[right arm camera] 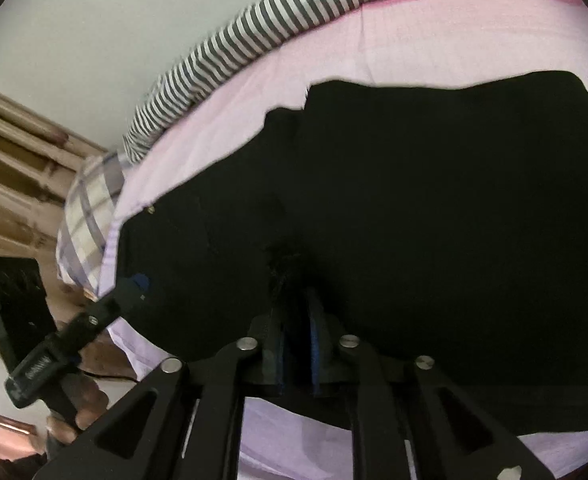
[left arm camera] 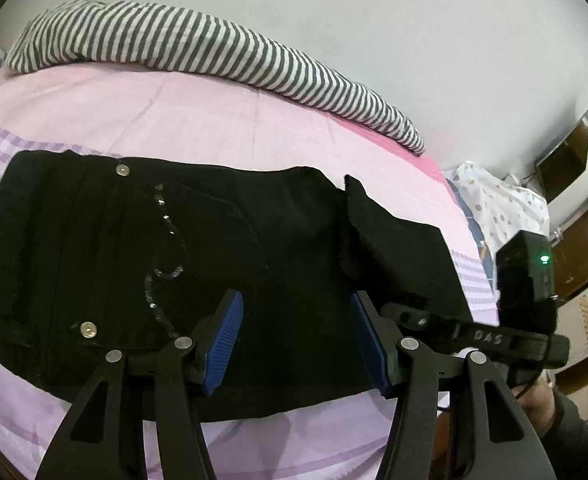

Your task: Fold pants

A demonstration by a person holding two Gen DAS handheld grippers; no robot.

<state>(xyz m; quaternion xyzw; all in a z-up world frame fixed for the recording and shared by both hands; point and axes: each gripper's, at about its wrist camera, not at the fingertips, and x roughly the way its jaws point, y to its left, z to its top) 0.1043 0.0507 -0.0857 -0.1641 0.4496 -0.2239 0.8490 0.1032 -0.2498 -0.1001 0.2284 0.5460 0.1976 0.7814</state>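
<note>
Black pants [left arm camera: 133,240] lie folded on the pink bed sheet [left arm camera: 173,112], rivets and a sequin curl facing up. A folded-over leg end [left arm camera: 386,236] rests on their right part. My left gripper [left arm camera: 296,296] hovers low over the pants, jaws open, nothing between the blue pads [left arm camera: 225,340]. My right gripper [right arm camera: 296,296] points down at the pants [right arm camera: 434,200]; its jaws stand a narrow gap apart, with a frayed hem [right arm camera: 285,264] at the fingertips, not visibly pinched. In the left wrist view the right gripper [left arm camera: 394,308] sits at the fold's near edge. The right wrist view shows the left gripper [right arm camera: 133,284].
A grey-and-white striped cloth [left arm camera: 213,48] runs along the bed's far side by the white wall. A white spotted cloth [left arm camera: 494,200] and dark wooden furniture [left arm camera: 574,240] lie beyond the bed's right end. A checked pillow [right arm camera: 89,208] sits at the other corner. A person's hand [right arm camera: 85,404] holds the left tool.
</note>
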